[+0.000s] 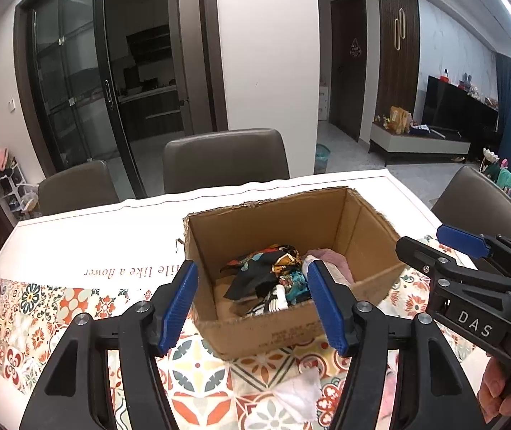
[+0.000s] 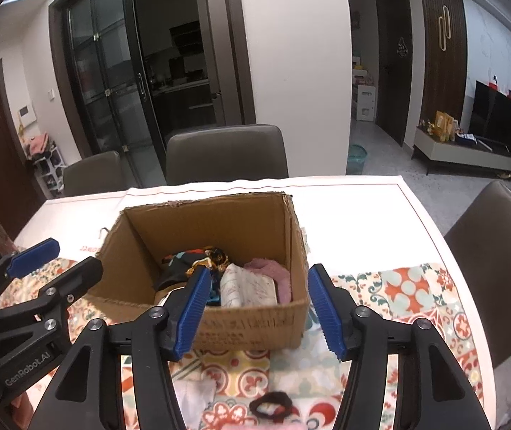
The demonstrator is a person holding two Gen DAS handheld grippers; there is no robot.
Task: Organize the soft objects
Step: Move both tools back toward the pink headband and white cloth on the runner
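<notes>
Left wrist view: both grippers' jaws wide apart, empty.

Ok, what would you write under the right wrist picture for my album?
Open right gripper empty above a cardboard box of soft cloths, dark hair tie waiting on the tablecloth.

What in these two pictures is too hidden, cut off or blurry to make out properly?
- Cardboard box floor: left view, covered by the dark patterned scarf and the near wall.
- Pink cloth: right view, mostly behind the white folded cloth.
- Print on the box front: both views, too small and blurred.
- Dark hair tie: right view, blurred near the bottom edge.
- White cloth on the tablecloth: left view, partly behind the left gripper.
</notes>
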